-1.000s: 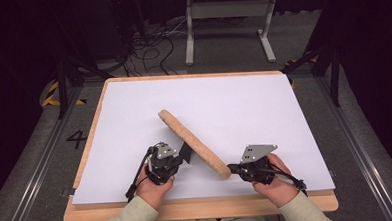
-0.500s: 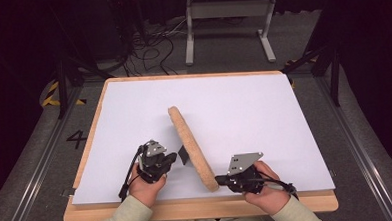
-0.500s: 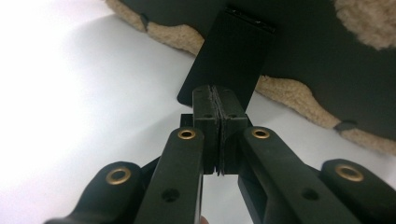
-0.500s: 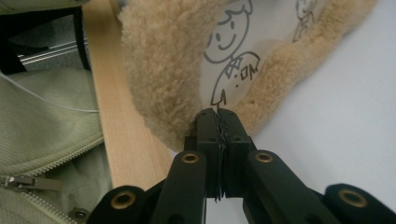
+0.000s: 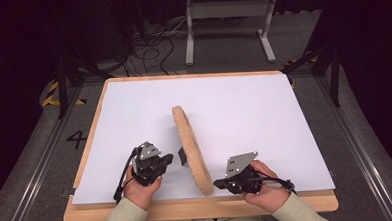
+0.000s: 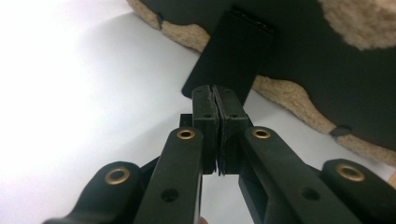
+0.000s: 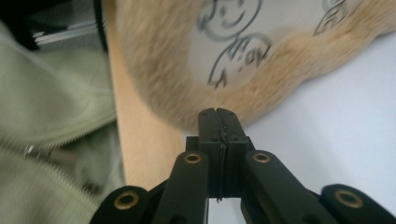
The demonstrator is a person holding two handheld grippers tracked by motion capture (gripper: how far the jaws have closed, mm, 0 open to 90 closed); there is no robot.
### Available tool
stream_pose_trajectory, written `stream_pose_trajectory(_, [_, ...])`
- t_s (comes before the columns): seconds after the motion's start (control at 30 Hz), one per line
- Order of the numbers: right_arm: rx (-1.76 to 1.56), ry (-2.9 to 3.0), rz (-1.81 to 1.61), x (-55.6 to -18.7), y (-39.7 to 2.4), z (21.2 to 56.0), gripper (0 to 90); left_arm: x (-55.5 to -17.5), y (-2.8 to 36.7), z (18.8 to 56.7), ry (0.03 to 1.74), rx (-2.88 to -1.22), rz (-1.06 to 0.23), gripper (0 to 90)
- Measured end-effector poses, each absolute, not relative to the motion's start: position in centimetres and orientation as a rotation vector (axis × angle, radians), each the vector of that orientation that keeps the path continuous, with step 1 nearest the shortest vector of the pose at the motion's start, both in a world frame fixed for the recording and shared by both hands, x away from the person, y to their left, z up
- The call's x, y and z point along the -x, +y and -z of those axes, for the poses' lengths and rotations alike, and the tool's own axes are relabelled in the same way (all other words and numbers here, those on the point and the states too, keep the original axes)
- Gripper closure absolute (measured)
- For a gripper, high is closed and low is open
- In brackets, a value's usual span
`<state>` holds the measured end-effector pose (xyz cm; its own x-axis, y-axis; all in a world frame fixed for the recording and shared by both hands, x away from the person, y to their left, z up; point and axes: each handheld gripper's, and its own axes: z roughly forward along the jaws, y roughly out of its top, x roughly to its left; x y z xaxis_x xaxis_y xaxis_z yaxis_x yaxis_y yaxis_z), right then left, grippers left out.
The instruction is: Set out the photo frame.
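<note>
White table covering (image 5: 264, 112) is seen beneath a fleecy tan cushion (image 5: 191, 151) held on edge near the front edge. Left gripper (image 5: 167, 159) is clamped on its black tab (image 6: 233, 56); right gripper (image 5: 218, 182), jaws together, pinches its fleece rim.

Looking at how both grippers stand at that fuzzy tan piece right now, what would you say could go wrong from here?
Two risks:

1. The fuzzy tan piece stands on edge, tilted. The left gripper seems shut on only a thin black tab on its dark side, so the tab might slip out and the piece flop flat.

2. The piece's near end sits close to the table edge, where the right gripper meets the fuzzy rim; a pull toward the person might drag it off.
</note>
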<state>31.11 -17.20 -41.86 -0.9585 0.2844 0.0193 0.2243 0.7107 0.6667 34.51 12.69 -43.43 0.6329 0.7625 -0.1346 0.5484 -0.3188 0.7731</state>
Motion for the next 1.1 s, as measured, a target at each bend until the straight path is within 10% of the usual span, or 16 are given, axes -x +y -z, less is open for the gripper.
stream_pose_trajectory(1.1, [-0.452, 2.797, -1.145, -33.2, -12.4, 43.4, 90.0, -34.4, 12.9, 43.3, 1.015, -1.994, -0.339, 87.5])
